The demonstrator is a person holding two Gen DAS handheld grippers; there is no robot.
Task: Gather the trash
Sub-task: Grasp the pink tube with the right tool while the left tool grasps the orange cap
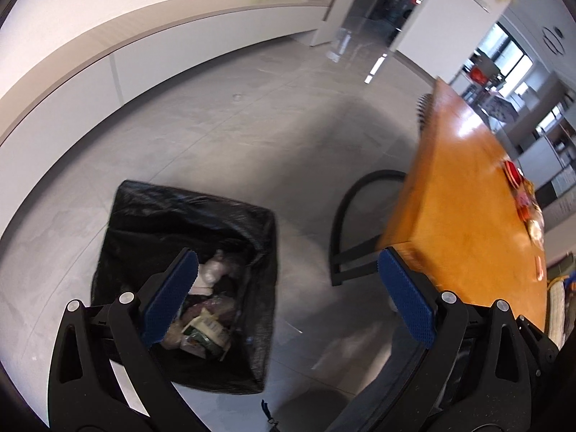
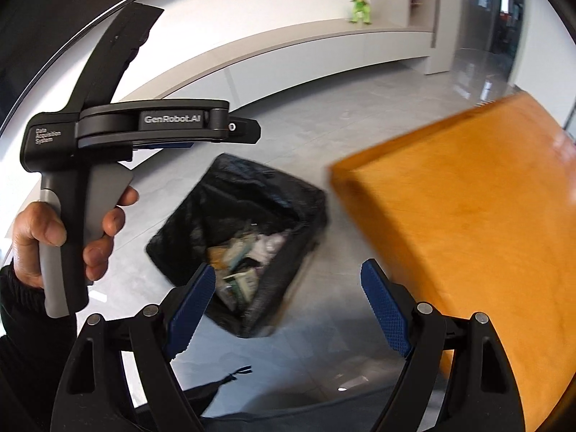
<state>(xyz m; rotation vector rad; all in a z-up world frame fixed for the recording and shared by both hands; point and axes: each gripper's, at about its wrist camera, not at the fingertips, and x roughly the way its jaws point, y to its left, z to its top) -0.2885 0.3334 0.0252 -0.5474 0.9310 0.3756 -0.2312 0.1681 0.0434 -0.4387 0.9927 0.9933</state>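
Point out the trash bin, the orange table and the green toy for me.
trash bin [image 1: 223, 212]: left wrist view, far rim of its black liner.
orange table [image 2: 468, 223]: right wrist view, bare tabletop.
green toy [image 2: 359, 1]: right wrist view, its body.

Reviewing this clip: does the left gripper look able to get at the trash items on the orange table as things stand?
Probably yes: the left gripper is open and empty, and nothing blocks the way to the items on the orange table.

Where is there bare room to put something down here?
The near end of the orange table is bare; its far right edge is crowded with small red items. Grey floor lies open between the black-lined trash bin and the white cabinet. The bin already holds wrappers.
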